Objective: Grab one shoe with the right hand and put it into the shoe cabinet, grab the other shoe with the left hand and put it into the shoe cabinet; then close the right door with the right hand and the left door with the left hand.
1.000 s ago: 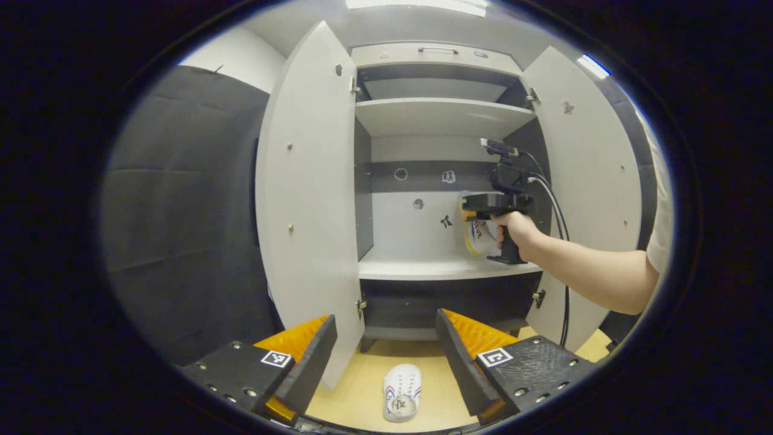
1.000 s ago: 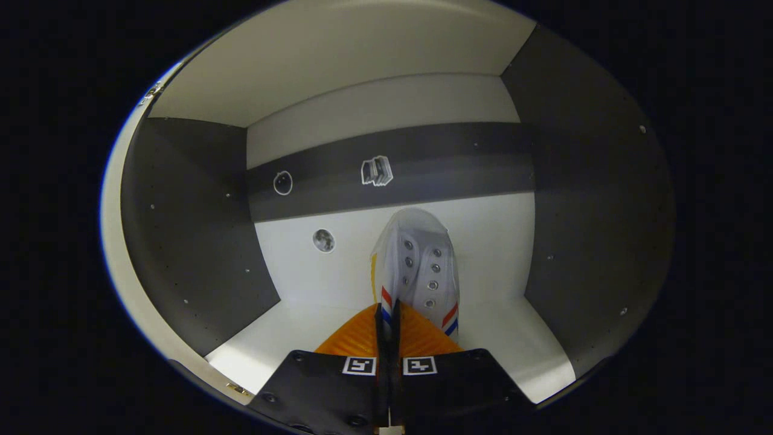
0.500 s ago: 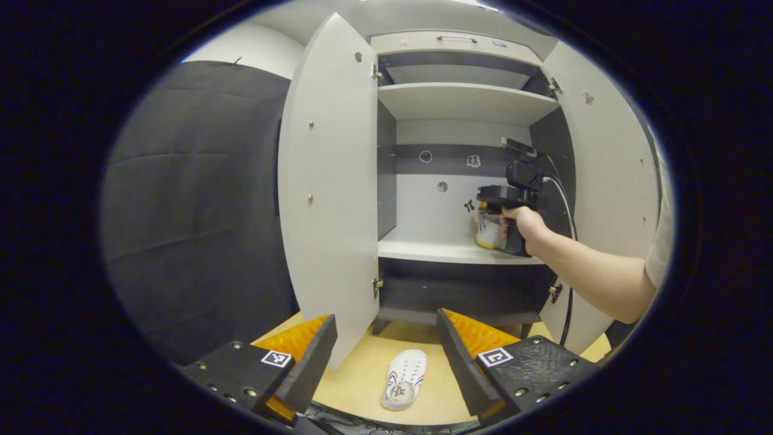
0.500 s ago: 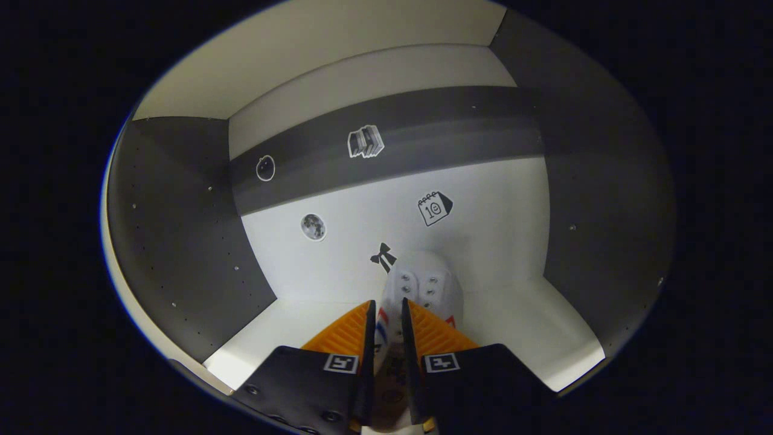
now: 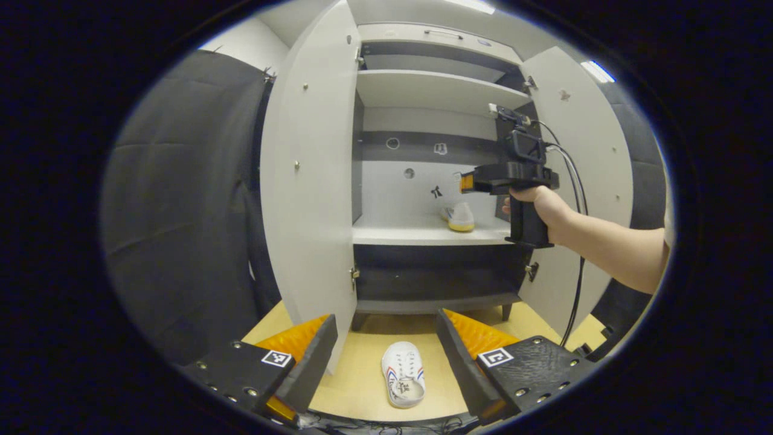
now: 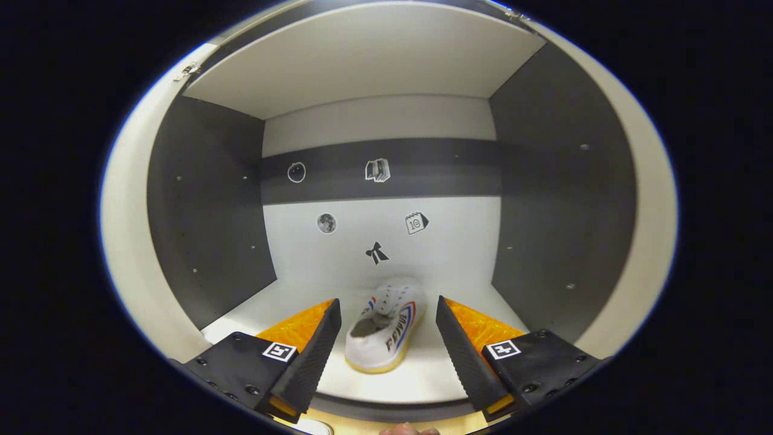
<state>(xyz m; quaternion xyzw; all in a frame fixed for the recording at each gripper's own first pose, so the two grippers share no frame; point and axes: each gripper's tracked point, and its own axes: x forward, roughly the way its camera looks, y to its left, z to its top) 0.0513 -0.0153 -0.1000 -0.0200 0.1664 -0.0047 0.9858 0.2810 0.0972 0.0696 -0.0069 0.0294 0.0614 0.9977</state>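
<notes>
The shoe cabinet [image 5: 435, 90] stood with both doors open, the left door [image 5: 308, 181] and the right door [image 5: 580, 163] swung wide to either side of it. On the middle shelf [image 6: 386, 374] of the cabinet one white shoe [image 6: 383, 329] lay on its sole, toe toward the back wall of the cabinet, where some small stickers [image 6: 377, 252] were placed. In the right gripper view the right gripper [image 6: 386, 338] was in front of this shelf with its fingers spread wide, one on each side of the shoe but not touching it. In the left gripper view the same shoe [image 5: 460, 216] was seen on the shelf, and a hand [image 5: 543, 205] held the right gripper [image 5: 468, 182] just before the cabinet opening, near the right door. The other shoe [image 5: 403, 382] lay on the wooden floor [image 5: 362, 386] below the cabinet, in front of its base. The left gripper [image 5: 386, 350] was above this shoe, also spread wide and holding nothing.
</notes>
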